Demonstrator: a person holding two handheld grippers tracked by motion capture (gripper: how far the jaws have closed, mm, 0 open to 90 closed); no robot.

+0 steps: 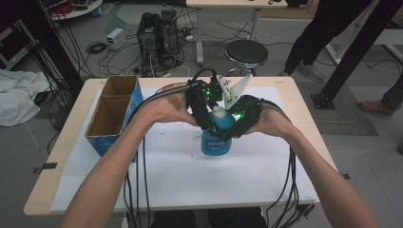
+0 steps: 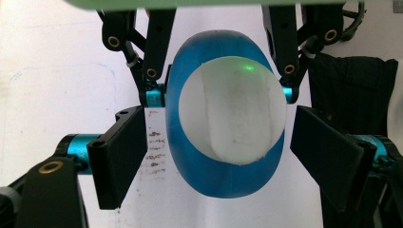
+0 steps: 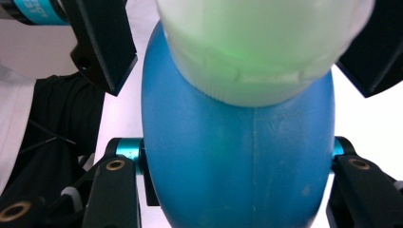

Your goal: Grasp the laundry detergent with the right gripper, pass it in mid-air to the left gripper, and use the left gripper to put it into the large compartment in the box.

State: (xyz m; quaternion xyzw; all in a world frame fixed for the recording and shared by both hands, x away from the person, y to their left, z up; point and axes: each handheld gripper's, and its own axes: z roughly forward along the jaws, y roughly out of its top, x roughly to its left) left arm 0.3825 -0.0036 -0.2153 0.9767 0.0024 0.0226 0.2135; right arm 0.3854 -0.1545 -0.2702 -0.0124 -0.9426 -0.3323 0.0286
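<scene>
A blue bottle (image 1: 216, 142) (image 2: 223, 183) (image 3: 237, 156) with a white cap (image 1: 218, 113) (image 2: 233, 109) (image 3: 261, 42) stands upright on the white sheet (image 1: 190, 180) at the table's middle. My right gripper (image 1: 229, 130) (image 3: 237, 190) comes in from the right and is shut on the bottle's blue body, one jaw pressed against each side. My left gripper (image 1: 212, 119) (image 2: 223, 142) hangs over the bottle from the left and looks straight down on the cap. Its two pads (image 2: 121, 156) flank the cap with a narrow gap on each side, so it is open.
An open cardboard box (image 1: 114, 111) with blue sides stands on the table's left part. Cables trail from both grippers over the near table edge. Beyond the far edge are a black stool (image 1: 246, 52), computer cases (image 1: 159, 33) and a standing person's legs (image 1: 313, 42).
</scene>
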